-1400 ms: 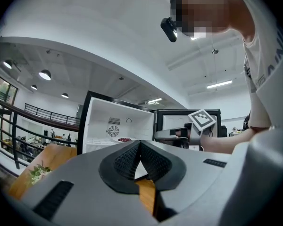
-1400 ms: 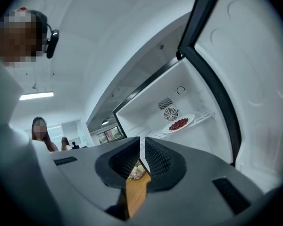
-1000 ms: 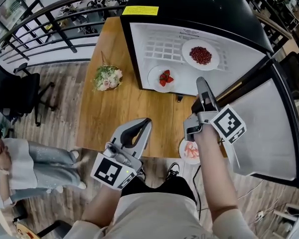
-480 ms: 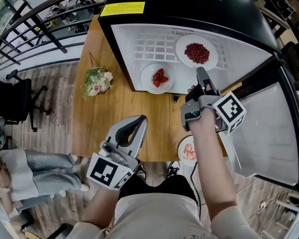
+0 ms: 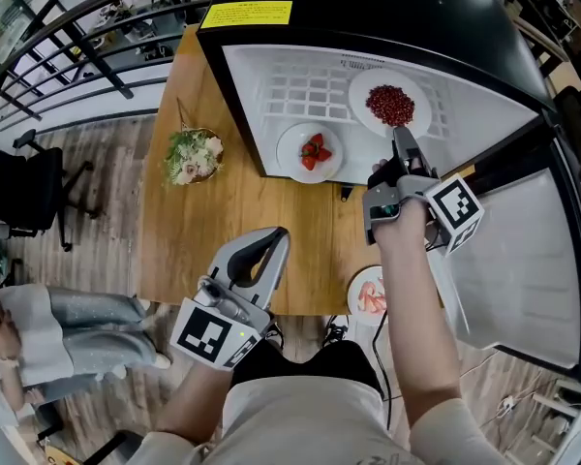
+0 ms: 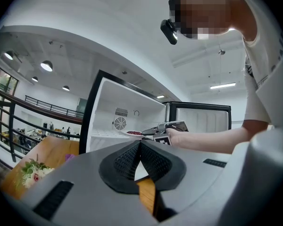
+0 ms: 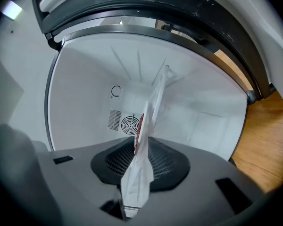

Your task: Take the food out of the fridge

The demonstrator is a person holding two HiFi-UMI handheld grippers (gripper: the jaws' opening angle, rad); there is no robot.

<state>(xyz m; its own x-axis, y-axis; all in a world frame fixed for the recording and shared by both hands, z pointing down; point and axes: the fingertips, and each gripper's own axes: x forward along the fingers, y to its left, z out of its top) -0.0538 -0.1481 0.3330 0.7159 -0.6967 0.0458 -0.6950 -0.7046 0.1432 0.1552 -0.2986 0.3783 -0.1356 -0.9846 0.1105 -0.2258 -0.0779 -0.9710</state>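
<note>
Two plates are seen inside the open fridge [image 5: 261, 76]: a strawberry plate [image 5: 310, 151] at the front and a seed plate [image 5: 390, 105] behind it, to the right. The near rim of the seed plate is clamped between the jaws of the right gripper [image 5: 401, 139]. The left gripper [image 5: 274, 238] is held above the table [image 5: 232, 216], its jaws pressed together on nothing. A salad bowl [image 5: 194, 155] is set on the table, left of the fridge.

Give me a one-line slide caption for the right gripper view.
Right claw shut on the rim of a white plate, seen edge-on inside the open fridge.
</note>
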